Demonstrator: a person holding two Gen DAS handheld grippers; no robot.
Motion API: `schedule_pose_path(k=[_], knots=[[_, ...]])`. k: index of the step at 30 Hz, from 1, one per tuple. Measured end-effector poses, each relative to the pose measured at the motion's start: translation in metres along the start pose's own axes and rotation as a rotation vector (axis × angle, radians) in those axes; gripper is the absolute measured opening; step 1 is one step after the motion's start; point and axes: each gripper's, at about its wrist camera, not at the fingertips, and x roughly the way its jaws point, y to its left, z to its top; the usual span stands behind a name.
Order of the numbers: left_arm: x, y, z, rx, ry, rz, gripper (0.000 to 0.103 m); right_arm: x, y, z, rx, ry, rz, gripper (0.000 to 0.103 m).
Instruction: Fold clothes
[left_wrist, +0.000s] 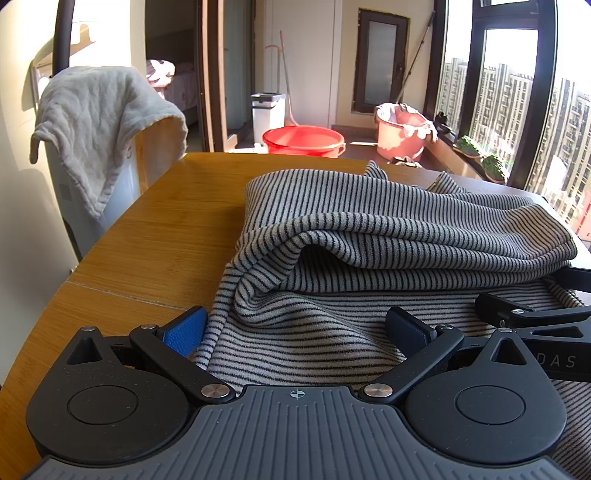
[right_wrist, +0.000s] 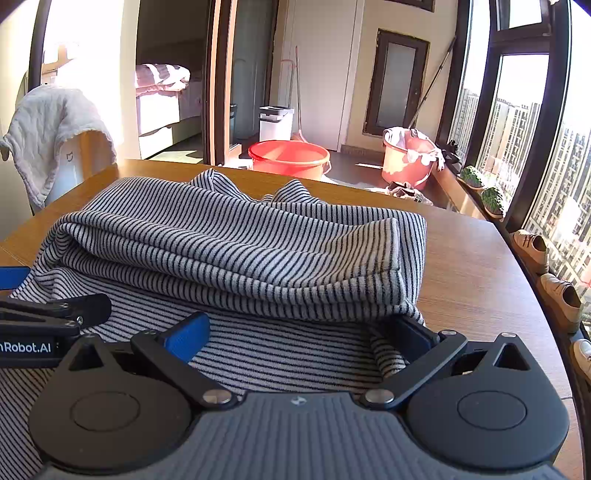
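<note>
A grey garment with thin black stripes (left_wrist: 388, 229) lies on the wooden table (left_wrist: 155, 229), its far part folded back over its near part; it also shows in the right wrist view (right_wrist: 236, 236). My left gripper (left_wrist: 295, 328) is open, its fingers spread over the near left edge of the garment. My right gripper (right_wrist: 299, 332) is open over the near right edge, and its right finger (right_wrist: 413, 332) touches the fold. Each gripper shows at the side of the other's view, the right one (left_wrist: 535, 321) and the left one (right_wrist: 48, 321).
A chair with a white towel (left_wrist: 99, 125) stands at the table's far left. A red basin (left_wrist: 303, 140), a pink bucket (left_wrist: 402, 133) and a white bin (left_wrist: 267, 110) stand on the floor beyond. Shoes (right_wrist: 546, 266) line the window sill on the right.
</note>
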Motion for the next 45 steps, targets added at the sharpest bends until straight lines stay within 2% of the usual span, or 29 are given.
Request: schedule_pose_path(k=[45], knots=[[0.0001,-0.0003,-0.0003,0.000,0.000,0.000,0.103,-0.0029,-0.0042,-0.0027,0.000,0.000,0.002,0.103]])
